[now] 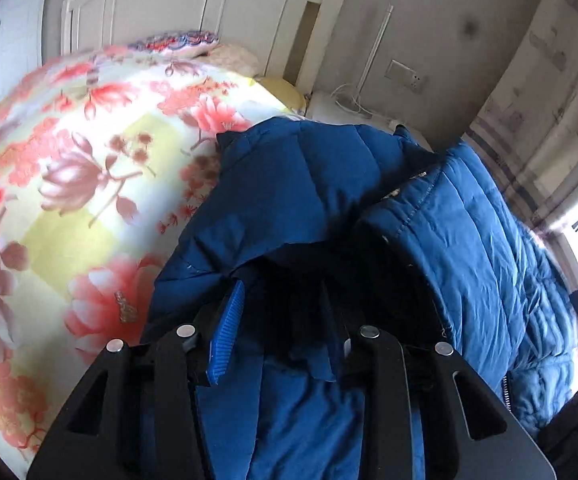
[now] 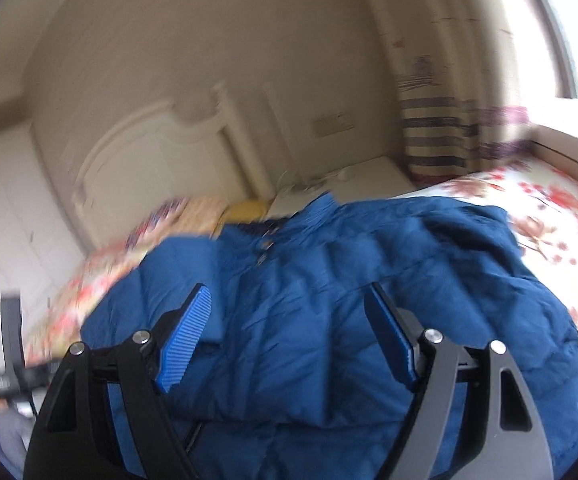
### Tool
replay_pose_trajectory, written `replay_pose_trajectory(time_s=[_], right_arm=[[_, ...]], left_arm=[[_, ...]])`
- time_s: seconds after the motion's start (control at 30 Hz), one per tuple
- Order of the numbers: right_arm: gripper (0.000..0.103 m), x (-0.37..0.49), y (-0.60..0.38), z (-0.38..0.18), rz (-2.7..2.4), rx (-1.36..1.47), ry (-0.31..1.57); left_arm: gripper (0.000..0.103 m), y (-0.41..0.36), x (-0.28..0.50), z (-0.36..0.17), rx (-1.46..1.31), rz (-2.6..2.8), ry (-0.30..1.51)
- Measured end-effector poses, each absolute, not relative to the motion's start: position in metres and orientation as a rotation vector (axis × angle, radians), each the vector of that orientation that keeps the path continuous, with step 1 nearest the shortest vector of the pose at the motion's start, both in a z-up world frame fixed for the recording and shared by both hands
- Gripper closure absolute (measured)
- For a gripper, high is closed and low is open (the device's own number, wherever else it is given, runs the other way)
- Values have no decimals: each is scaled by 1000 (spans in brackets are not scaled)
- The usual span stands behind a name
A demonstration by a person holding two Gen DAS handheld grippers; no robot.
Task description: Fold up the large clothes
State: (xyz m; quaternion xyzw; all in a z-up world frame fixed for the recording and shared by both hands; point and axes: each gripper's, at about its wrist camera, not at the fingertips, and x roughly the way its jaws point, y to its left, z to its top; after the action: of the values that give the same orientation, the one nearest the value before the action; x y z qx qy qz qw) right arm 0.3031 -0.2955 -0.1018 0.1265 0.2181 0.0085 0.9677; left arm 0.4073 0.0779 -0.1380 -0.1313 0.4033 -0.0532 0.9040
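A: So, which step? Blue jacket lies spread on the floral bedspread, collar twd the headboard.
B: Mid-fold. Left gripper has jacket fabric draped btwn its jaws; can't tell if it's pinched. Right gripper gapes, empty, over the jacket.
A: Next?
B: Prob. right needs an edge to grab.

Both wrist views look steeply down, close over the blue jacket toward the shared headboard.
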Motion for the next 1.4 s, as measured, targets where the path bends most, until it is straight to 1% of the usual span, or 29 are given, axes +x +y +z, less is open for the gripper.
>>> replay_pose_trajectory(time_s=[0.03,0.07,0.1,0.13,0.2,0.27,0.3,0.33,0.37,0.53,0.6,0.63,0.67,0.7,0.73,0.77,0.8,0.87,0.9,0.97,1.0,1.03,1.1,1.13,1.17,1.2,1.3,1.37,1.4], right_arm=[[20,308,-276,-101,55,161,479],[19,313,-256,-101,86,54,518],[19,317,-239,-104,104,-46,552],[19,321,-210,-112,112,-230,601],[19,323,-163,-134,114,-559,655],[19,316,-132,-152,84,-778,607],[19,311,-121,-156,75,-852,552],[19,310,-115,-157,70,-886,527],[19,308,-107,-157,57,-925,500],[20,299,-69,-165,107,-1139,381],[30,302,-63,-164,172,-1151,405],[53,302,-62,-161,210,-1127,430],[81,303,-64,-157,244,-1084,448],[83,302,-69,-143,266,-972,447],[88,302,-79,-126,290,-837,447],[89,302,-93,-108,298,-684,443],[89,302,-108,-96,296,-561,436],[89,301,-175,-65,295,-93,410],[89,300,-204,-62,288,80,401],[89,294,-282,-75,244,511,375],[89,291,-308,-86,205,632,376],[88,289,-328,-97,146,708,396],[85,290,-353,-117,48,737,470],[81,293,-359,-122,29,745,501],[70,295,-363,-127,16,754,532],[67,296,-366,-134,20,774,547],[66,297,-366,-136,21,788,539],[56,296,-367,-136,23,807,540],[55,302,-371,-136,15,811,549]], left_arm=[[69,84,406,-139,-309,-125,832],[64,87,405,-140,-337,-137,830],[61,90,405,-143,-365,-149,827],[57,94,405,-144,-393,-163,822],[55,96,405,-144,-415,-175,816],[49,95,404,-143,-419,-185,813],[46,94,403,-143,-420,-193,811],[38,94,403,-142,-425,-208,806],[36,94,403,-141,-427,-211,803],[35,97,404,-143,-458,-227,800],[34,98,404,-143,-468,-232,799],[31,98,404,-143,-472,-238,796],[28,98,404,-143,-476,-245,794],[26,98,403,-143,-480,-249,791],[19,98,403,-143,-486,-259,785],[13,98,402,-142,-493,-275,778],[13,97,401,-141,-492,-279,772],[13,96,401,-140,-482,-272,775],[13,96,401,-140,-480,-271,775],[13,95,401,-140,-479,-271,775],[13,95,401,-140,-479,-270,775],[13,95,401,-140,-478,-270,775],[13,94,401,-140,-476,-269,775],[13,95,401,-140,-476,-268,775],[13,95,401,-140,-476,-269,775],[13,95,401,-140,-475,-268,775],[13,96,401,-140,-478,-267,773],[13,95,401,-140,-477,-266,773],[13,96,401,-141,-476,-267,774]])
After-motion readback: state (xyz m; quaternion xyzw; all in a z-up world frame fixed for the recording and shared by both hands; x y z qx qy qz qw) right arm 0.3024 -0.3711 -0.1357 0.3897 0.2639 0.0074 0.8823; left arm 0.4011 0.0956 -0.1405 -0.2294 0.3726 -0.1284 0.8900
